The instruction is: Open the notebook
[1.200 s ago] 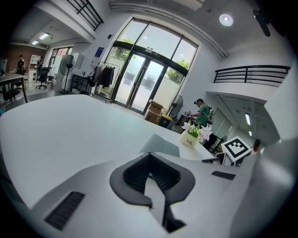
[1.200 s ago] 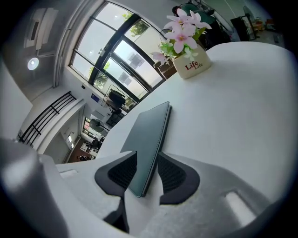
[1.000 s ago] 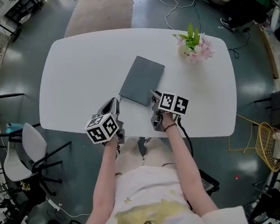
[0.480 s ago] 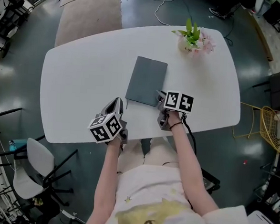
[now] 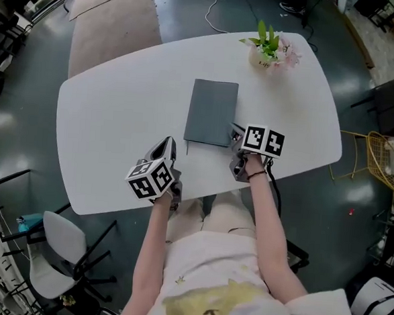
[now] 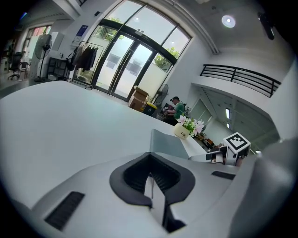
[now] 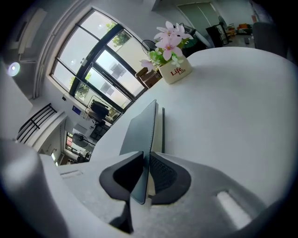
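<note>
A grey notebook (image 5: 211, 112) lies on the white table (image 5: 113, 107), its long side pointing away from me. My right gripper (image 5: 234, 131) is at its near right corner. In the right gripper view the grey cover (image 7: 139, 132) stands on edge between the pads, lifted off the pale pages (image 7: 159, 132), and the closing jaws of the right gripper (image 7: 146, 158) press on it. My left gripper (image 5: 169, 145) hovers over the table's near edge, left of the notebook, and is shut with nothing in it (image 6: 150, 175). From there the notebook (image 6: 166, 144) is ahead to the right.
A small pot of pink flowers (image 5: 270, 51) stands at the table's far right, beyond the notebook. Chairs stand on the floor at the lower left (image 5: 56, 244) and at the right (image 5: 389, 106). My legs are under the near edge.
The right gripper's jaws have closed in on the notebook's near right corner. The left gripper has shifted slightly forward over the table's edge. The head view has drifted.
</note>
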`<state>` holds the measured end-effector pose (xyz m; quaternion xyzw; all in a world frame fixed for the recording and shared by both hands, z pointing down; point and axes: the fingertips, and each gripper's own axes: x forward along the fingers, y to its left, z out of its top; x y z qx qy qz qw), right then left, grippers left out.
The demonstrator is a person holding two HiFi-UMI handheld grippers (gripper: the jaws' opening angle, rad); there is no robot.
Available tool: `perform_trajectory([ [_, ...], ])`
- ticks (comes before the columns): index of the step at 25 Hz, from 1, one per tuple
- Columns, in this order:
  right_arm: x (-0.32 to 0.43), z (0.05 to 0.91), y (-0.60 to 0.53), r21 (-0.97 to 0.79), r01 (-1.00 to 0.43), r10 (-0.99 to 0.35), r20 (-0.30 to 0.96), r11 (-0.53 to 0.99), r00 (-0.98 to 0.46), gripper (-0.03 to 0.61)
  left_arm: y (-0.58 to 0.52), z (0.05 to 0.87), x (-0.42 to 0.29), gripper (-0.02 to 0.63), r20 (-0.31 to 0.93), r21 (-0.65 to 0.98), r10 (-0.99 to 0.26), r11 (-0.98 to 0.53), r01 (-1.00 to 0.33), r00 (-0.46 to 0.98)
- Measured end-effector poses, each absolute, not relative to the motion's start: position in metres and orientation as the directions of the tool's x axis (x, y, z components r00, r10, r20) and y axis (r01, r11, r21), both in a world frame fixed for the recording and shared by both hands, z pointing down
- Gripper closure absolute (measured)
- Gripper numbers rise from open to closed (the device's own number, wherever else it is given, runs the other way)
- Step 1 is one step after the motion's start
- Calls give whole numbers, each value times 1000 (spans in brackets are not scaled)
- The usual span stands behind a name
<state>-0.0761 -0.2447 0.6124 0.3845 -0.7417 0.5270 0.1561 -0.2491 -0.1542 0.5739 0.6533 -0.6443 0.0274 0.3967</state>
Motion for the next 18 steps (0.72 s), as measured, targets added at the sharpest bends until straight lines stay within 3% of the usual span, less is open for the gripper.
perform_trajectory([
  [18, -114, 545, -243, -513, -802, -463, 657, 305, -596, 535, -141, 539, -319, 615, 468, 488, -874, 133, -862, 130],
])
